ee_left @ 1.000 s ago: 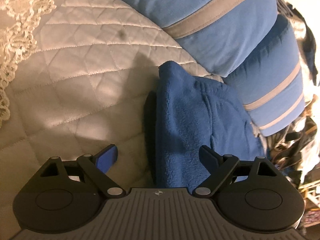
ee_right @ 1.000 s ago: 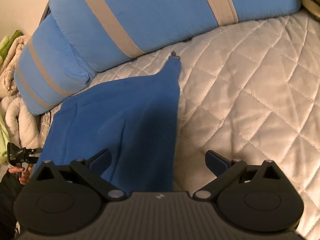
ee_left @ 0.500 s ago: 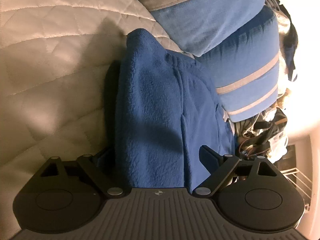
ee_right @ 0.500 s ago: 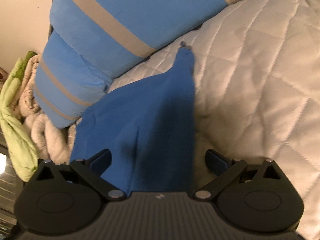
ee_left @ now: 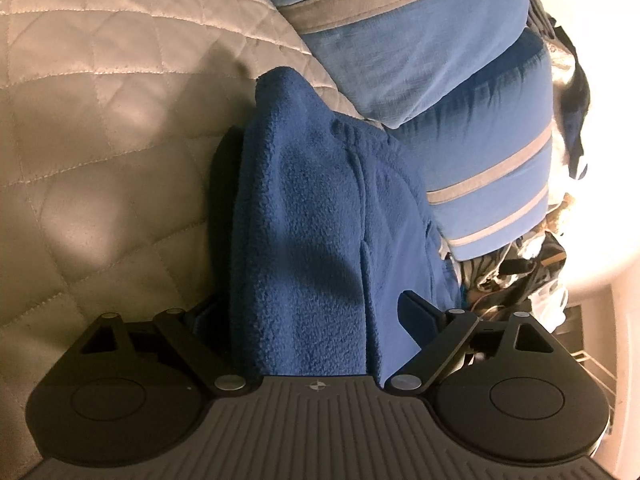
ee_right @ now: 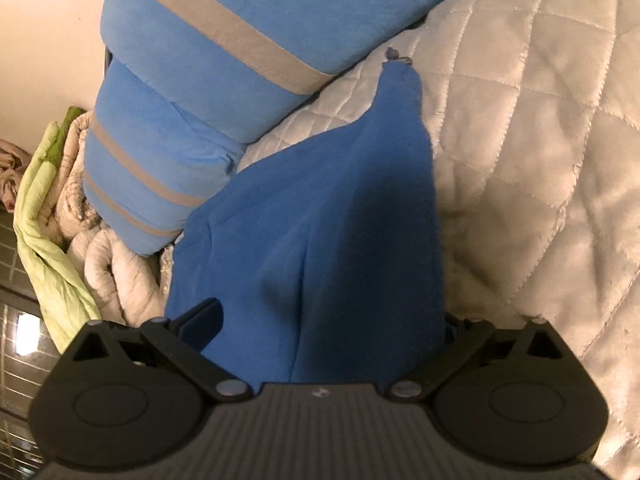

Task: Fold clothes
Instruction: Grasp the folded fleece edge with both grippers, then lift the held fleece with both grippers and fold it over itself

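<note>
Lying on a cream quilted bedspread (ee_left: 100, 140), beside striped blue pillows (ee_right: 224, 92): a blue fleece garment (ee_left: 312, 240). Straddling its near edge with jaws spread wide, cloth running between the fingers, gripping nothing: left gripper (ee_left: 312, 316) and right gripper (ee_right: 332, 320).

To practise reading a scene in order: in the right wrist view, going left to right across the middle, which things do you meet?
Crumpled light green cloth → light blue pillow with grey stripes → dark blue fleece garment → cream quilted bedspread.
</note>
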Demonstrator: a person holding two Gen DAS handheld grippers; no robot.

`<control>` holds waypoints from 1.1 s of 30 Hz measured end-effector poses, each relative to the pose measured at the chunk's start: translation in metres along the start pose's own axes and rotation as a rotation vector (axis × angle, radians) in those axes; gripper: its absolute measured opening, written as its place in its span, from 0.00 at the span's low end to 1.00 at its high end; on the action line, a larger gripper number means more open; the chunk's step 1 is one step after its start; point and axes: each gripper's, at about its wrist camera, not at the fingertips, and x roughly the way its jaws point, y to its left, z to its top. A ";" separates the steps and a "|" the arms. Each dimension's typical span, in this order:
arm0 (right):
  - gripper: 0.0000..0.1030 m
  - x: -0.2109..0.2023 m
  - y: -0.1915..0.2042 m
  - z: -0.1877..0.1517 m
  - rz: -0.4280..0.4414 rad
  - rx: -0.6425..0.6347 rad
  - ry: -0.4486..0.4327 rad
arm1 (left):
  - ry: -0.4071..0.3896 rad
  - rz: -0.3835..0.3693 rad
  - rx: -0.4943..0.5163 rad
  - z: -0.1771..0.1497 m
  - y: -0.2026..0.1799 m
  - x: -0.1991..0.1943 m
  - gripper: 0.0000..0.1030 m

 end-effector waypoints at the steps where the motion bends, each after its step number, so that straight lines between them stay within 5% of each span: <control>1: 0.99 0.000 0.000 0.000 0.001 0.000 -0.001 | -0.002 0.002 0.001 0.000 0.000 0.000 0.87; 5: 0.98 0.003 0.004 -0.001 -0.013 -0.011 -0.009 | -0.010 0.012 -0.006 -0.001 -0.001 0.001 0.87; 7: 0.86 0.001 0.004 -0.001 -0.030 -0.010 -0.014 | -0.011 0.019 -0.015 -0.001 -0.002 0.001 0.86; 8: 0.74 0.000 0.003 -0.001 -0.053 -0.008 -0.020 | -0.010 0.025 -0.017 0.000 -0.002 0.001 0.82; 9: 0.66 -0.001 0.003 0.000 -0.080 -0.006 -0.026 | -0.014 0.042 -0.019 0.000 -0.002 0.001 0.62; 10: 0.53 -0.001 0.002 0.000 -0.097 0.006 -0.028 | -0.017 0.056 -0.022 0.000 -0.001 0.000 0.52; 17: 0.28 -0.005 0.006 -0.003 -0.079 0.000 -0.053 | -0.061 0.049 -0.064 -0.006 0.003 -0.003 0.32; 21: 0.21 -0.007 0.016 -0.006 -0.087 -0.034 -0.074 | -0.078 0.061 -0.036 -0.008 -0.008 -0.005 0.22; 33: 0.17 -0.031 0.039 -0.012 -0.058 -0.099 -0.145 | -0.147 0.044 0.028 -0.019 -0.037 -0.021 0.18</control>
